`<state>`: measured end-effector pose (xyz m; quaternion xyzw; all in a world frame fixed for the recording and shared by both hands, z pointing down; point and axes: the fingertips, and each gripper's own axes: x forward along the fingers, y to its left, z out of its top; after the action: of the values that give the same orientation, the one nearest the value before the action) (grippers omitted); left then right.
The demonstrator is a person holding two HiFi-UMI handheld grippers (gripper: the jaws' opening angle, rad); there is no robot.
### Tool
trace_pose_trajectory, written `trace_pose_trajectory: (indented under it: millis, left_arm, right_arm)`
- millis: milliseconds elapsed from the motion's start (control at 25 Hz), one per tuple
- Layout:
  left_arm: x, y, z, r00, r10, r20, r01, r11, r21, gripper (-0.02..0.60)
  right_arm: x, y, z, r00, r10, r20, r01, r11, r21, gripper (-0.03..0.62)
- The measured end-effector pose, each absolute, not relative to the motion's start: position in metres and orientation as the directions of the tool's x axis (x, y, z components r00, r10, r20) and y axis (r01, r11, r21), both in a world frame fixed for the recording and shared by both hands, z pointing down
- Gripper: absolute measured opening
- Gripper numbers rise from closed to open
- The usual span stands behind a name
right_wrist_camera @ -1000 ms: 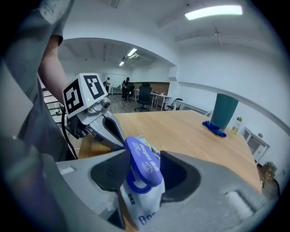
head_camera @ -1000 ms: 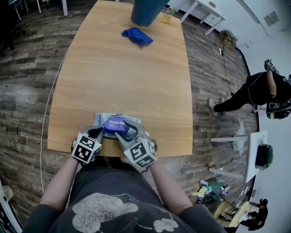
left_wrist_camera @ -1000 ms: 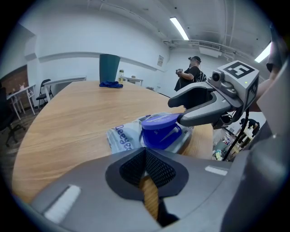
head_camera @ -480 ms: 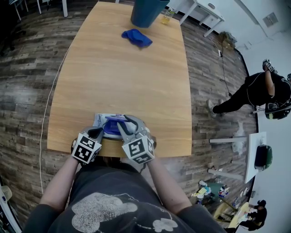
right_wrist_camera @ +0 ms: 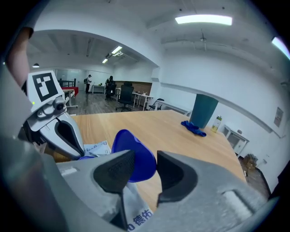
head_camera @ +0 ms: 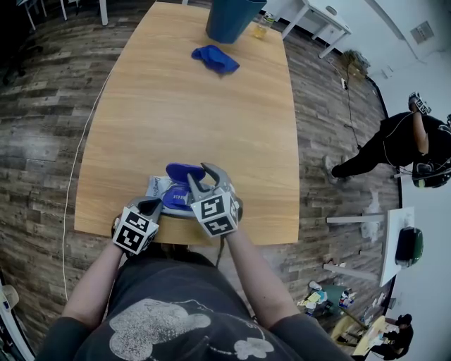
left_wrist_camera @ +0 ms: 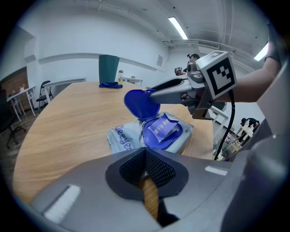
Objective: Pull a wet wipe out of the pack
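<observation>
While working at the near edge of the table (head_camera: 197, 120), holds a gripper in each hand, both down at the pack of wet wipes (left_wrist_camera: 123, 138). Forearms (head_camera: 91, 296) coming in from the near side, one to each gripper. Nearest, on the left: left gripper (head_camera: 149, 206), jaws closed pad against pad, nothing visible between them, tips down at the near left corner of the pack; whether pressing on the wrapper, impossible to tell. Just to its right: right gripper (right_wrist_camera: 145, 165), reaching a little farther over the pack, jaws partway apart and opening, blue lid (right_wrist_camera: 132, 144) standing in the gap between the pads, one finger tip against its edge, pads not seen squeezing it. Pack flat on the wood, close to the near edge, grey-white wrapper with blue print. Lid flipped up, upright at the far side of the blue oval collar (left_wrist_camera: 157, 143). Across the opening inside that collar, a blue printed label (left_wrist_camera: 162, 128), creased. At the far end of the table, a crumpled blue cloth (head_camera: 216, 58), then a teal bin (head_camera: 229, 17) and, just right of it, a small bottle (head_camera: 262, 25). Off to the right, on the plank floor (head_camera: 35, 141), a person (head_camera: 402, 141) in dark clothes, well apart from the table
</observation>
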<state>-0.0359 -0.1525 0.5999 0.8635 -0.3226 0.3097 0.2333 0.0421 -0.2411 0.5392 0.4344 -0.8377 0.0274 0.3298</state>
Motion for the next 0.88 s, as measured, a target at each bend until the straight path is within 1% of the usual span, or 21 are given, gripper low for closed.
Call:
trace_pose_trajectory:
  millis: [240, 480, 680, 880]
  left_arm:
    - [-0.036, -0.155, 0.599, 0.601, -0.41, 0.686, -0.702, -0.681, 0.209, 0.017]
    - [-0.036, -0.155, 0.598, 0.603, -0.42, 0.678, -0.701, -0.685, 0.199, 0.017]
    - [-0.035, -0.156, 0.598, 0.6, -0.425, 0.678, -0.705, -0.682, 0.196, 0.018]
    - [-0.038, -0.153, 0.597, 0.616, -0.4, 0.678, -0.703, -0.668, 0.245, 0.018]
  right_arm:
    - [0.052, -0.254, 0.563, -0.378, -0.672, 0.637, -0.777, 0.604, 0.176, 0.138]
    - [0.052, -0.254, 0.582, -0.38, -0.632, 0.675, -0.789, 0.603, 0.121, 0.138]
    - [0.054, -0.254, 0.58, -0.401, -0.635, 0.66, -0.806, 0.587, 0.076, 0.137]
    - [0.06, -0.249, 0.55, -0.408, -0.693, 0.595, -0.824, 0.56, 0.087, 0.137]
